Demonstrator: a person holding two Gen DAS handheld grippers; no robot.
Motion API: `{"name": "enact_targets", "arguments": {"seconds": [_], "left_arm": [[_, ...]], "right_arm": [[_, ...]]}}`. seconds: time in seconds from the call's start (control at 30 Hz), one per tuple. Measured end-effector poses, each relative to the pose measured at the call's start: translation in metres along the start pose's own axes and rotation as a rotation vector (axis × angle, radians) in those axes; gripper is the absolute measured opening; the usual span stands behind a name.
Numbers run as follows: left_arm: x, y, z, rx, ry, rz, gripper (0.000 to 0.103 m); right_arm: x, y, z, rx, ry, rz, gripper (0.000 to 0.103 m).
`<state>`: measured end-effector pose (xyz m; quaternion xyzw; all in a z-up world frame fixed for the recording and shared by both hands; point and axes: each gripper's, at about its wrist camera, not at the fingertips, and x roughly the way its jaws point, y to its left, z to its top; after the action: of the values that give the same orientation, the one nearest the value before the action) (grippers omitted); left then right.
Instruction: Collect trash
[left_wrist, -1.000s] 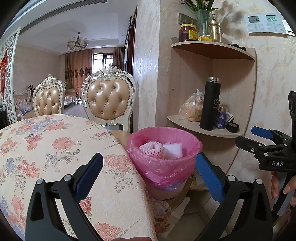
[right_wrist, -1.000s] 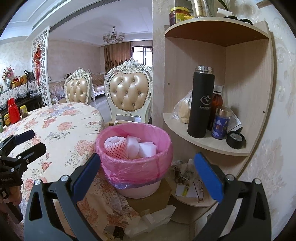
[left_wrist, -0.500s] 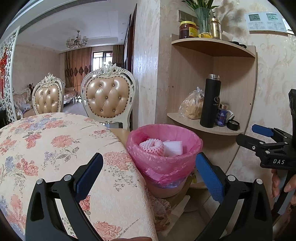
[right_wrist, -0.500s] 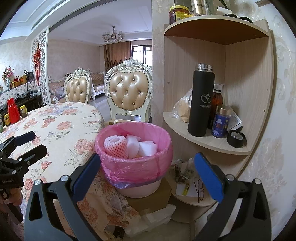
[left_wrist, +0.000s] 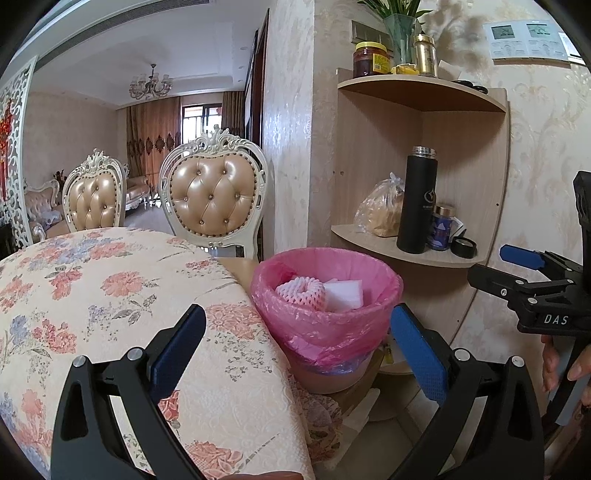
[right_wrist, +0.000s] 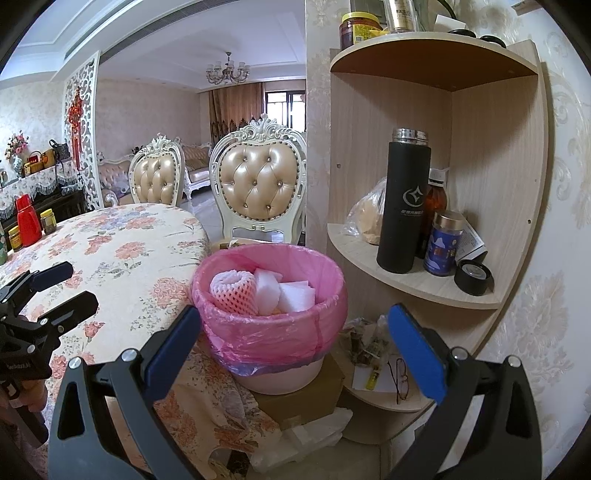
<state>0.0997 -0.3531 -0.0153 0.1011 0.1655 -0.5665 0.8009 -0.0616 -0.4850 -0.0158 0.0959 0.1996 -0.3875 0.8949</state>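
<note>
Trash, a pink foam net (right_wrist: 233, 291) and white foam pieces (right_wrist: 291, 295), lies in the pink-lined bin (right_wrist: 269, 332) between the bench (left_wrist: 110, 295) and corner shelf (right_wrist: 417, 288), with left tool (left_wrist: 295, 343) and right tool (right_wrist: 291, 341) both wide and empty.

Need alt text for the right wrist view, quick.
Open right gripper faces a pink-lined bin holding a foam fruit net and white foam pieces, beside a floral table and corner shelf.
</note>
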Motion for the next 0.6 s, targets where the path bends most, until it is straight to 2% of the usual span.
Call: {"name": "enact_targets", "arguments": {"seconds": [0.6], "left_arm": [[-0.0056, -0.0032, 0.0020, 0.003, -0.014, -0.027, 0.096]], "right_arm": [[0.0004, 0.0010, 0.0026, -0.003, 0.000, 0.009, 0.098]]}}
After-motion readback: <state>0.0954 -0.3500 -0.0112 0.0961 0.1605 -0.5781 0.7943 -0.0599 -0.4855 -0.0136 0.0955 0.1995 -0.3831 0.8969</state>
